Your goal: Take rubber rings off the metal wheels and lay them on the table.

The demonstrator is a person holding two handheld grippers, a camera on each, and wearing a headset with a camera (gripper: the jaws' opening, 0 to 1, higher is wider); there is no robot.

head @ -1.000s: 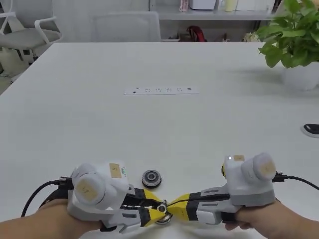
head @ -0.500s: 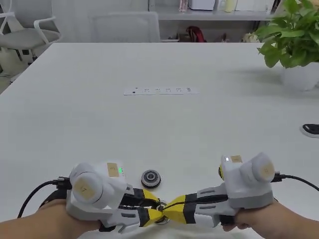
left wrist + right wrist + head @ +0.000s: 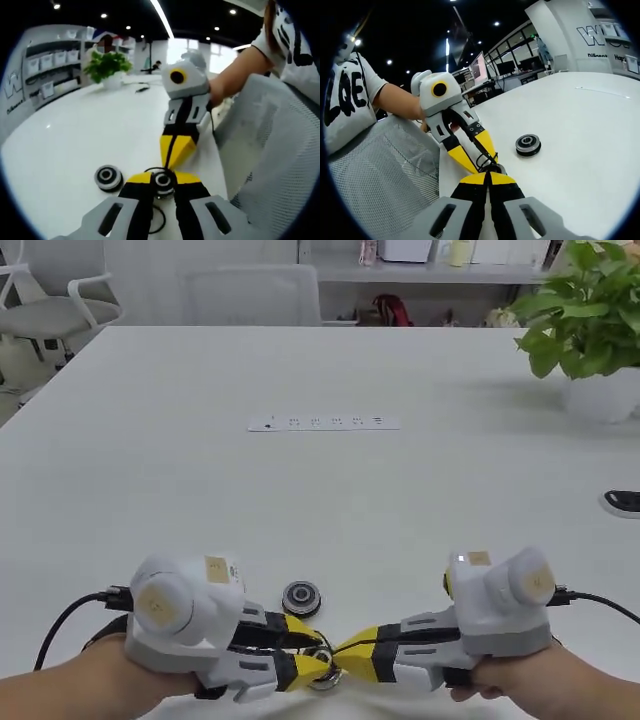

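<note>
Table (image 3: 320,490) near edge | left claw (image 3: 162,175) grips wheel (image 3: 162,182) | right claw (image 3: 490,173) touching

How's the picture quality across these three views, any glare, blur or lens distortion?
Head view: soft light, sharp, faint shadow beside the green potted plant on the white table. Left gripper view: fisheye curves the table edge, window glare at the far end, the small metal wheel in the left gripper looks soft. Right gripper view: same curving, dark ceiling.
</note>
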